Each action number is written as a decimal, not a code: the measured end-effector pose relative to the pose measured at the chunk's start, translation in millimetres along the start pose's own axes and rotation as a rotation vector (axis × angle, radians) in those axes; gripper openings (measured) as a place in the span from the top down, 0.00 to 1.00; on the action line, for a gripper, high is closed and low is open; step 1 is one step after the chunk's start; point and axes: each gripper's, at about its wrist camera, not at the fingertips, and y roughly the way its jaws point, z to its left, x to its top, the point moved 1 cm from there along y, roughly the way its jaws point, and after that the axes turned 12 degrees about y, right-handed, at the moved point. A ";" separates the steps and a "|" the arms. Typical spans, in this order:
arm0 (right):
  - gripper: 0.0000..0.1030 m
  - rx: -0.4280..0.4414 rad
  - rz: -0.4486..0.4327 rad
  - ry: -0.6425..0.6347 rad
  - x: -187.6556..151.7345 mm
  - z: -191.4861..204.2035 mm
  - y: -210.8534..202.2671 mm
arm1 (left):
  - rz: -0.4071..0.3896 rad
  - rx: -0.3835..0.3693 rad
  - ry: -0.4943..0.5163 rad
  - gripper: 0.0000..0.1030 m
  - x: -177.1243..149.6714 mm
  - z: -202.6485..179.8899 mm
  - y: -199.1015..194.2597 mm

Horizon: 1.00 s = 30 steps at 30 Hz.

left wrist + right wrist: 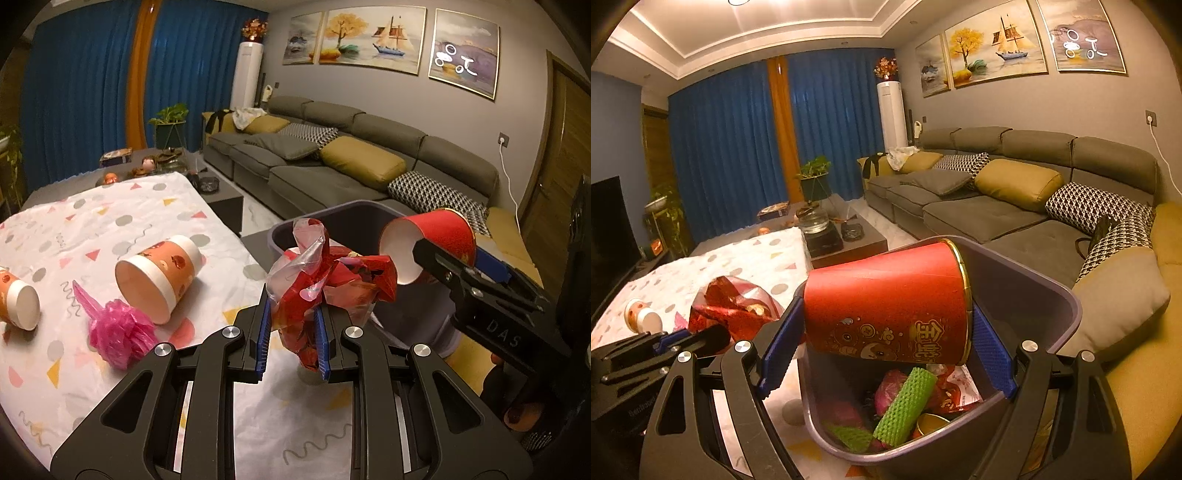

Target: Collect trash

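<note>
Left gripper (291, 332) is closing narrowly on a crumpled red foil-and-clear-plastic wrapper (325, 280), blue ribbed pads (263, 332) pressing on its lower bunch; the wrapper's twisted top is standing up above the fingers, shiny and creased. It is hanging over the table's edge, just short of the bin.

Right gripper (886, 343) is spreading wide, its blue textured pads (991, 354) clamping a red paper cup (890, 299) across its length, one pad at the mouth, the other at the gold-rimmed base. The cup is lying on its side, smooth-walled, tapered, white inside, printed with gold characters and cartoon figures. It is hanging directly over the open mouth of a dark grey plastic bin (1067, 306), rounded-rectangular with smooth walls.

Inside the bin: a green knobbly foam roll (905, 410), a pink crumpled bag (890, 391), a printed white-and-red wrapper (964, 391) and a gold-rimmed round piece, partly hidden.

The table (155, 206) is wearing a thin white plastic cover with pastel triangles, dots and squiggles, wrinkled. On it are lying an orange-and-white paper cup (159, 277) on its side, mouth toward the camera, a second like cup (18, 299) at the left edge, and a bunched magenta plastic bag (118, 328) between them, touching neither clearly.

A grey sectional sofa (332, 173) with mustard and houndstooth cushions is sitting behind the bin.
</note>
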 end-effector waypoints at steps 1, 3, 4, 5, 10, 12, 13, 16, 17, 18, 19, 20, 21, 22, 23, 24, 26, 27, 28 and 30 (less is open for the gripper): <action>0.20 -0.001 0.000 0.001 0.3 -0.4 0.8 | 0.001 -0.003 0.004 0.81 -0.1 -0.5 1.0; 0.20 -0.004 -0.001 -0.002 1.2 -0.5 2.4 | 0.002 -0.004 0.010 0.81 -0.6 -3.5 1.7; 0.20 -0.005 -0.001 -0.003 1.3 -0.1 3.0 | 0.003 -0.004 0.010 0.81 -0.9 -3.0 2.5; 0.20 -0.005 -0.001 -0.004 0.8 1.5 2.9 | 0.005 -0.005 0.009 0.81 -0.3 -3.6 3.6; 0.20 -0.014 -0.002 -0.003 1.3 1.4 3.3 | 0.006 -0.008 0.010 0.80 1.0 -7.0 6.9; 0.20 -0.019 -0.004 -0.003 1.7 0.8 3.1 | 0.007 -0.009 0.013 0.80 1.6 -7.7 7.7; 0.20 -0.021 -0.005 -0.004 1.3 1.4 3.9 | 0.008 -0.008 0.015 0.80 2.7 -8.4 9.3; 0.20 -0.027 -0.006 -0.003 1.7 0.4 4.6 | 0.009 -0.008 0.017 0.80 1.6 -9.0 11.0; 0.20 -0.027 -0.005 -0.001 2.1 -0.3 4.9 | 0.008 -0.006 0.019 0.80 1.8 -9.5 11.5; 0.20 -0.028 -0.006 0.000 1.7 -0.9 4.6 | 0.008 -0.006 0.019 0.80 1.0 -9.2 10.8; 0.20 -0.028 -0.006 0.000 1.9 -1.0 4.9 | 0.007 -0.006 0.020 0.80 1.2 -9.7 11.2; 0.20 -0.029 -0.006 0.000 2.0 -0.7 5.3 | 0.007 -0.005 0.020 0.80 1.0 -9.7 11.4; 0.20 -0.029 -0.006 0.000 2.0 -0.7 5.4 | 0.008 -0.004 0.019 0.80 1.0 -9.6 11.5; 0.20 -0.029 -0.007 0.000 2.1 -0.7 5.5 | 0.007 -0.004 0.018 0.80 1.0 -9.6 11.5; 0.20 -0.030 -0.007 -0.001 2.1 -0.8 5.6 | 0.007 -0.004 0.017 0.80 0.6 -9.8 11.8; 0.20 -0.030 -0.006 0.000 2.2 -1.2 5.6 | 0.007 -0.005 0.017 0.80 0.3 -10.0 11.7; 0.20 -0.030 -0.005 0.001 2.0 -1.8 6.0 | 0.007 -0.004 0.019 0.80 0.2 -10.6 11.7; 0.20 -0.031 -0.004 0.002 2.2 -2.8 6.5 | 0.007 -0.005 0.018 0.80 0.2 -10.9 12.0; 0.20 -0.032 -0.003 0.004 2.3 -3.5 7.1 | 0.008 -0.005 0.018 0.80 0.7 -11.2 12.0; 0.19 -0.034 -0.003 0.008 2.1 -5.0 7.9 | 0.004 -0.005 0.019 0.80 1.0 -11.4 11.6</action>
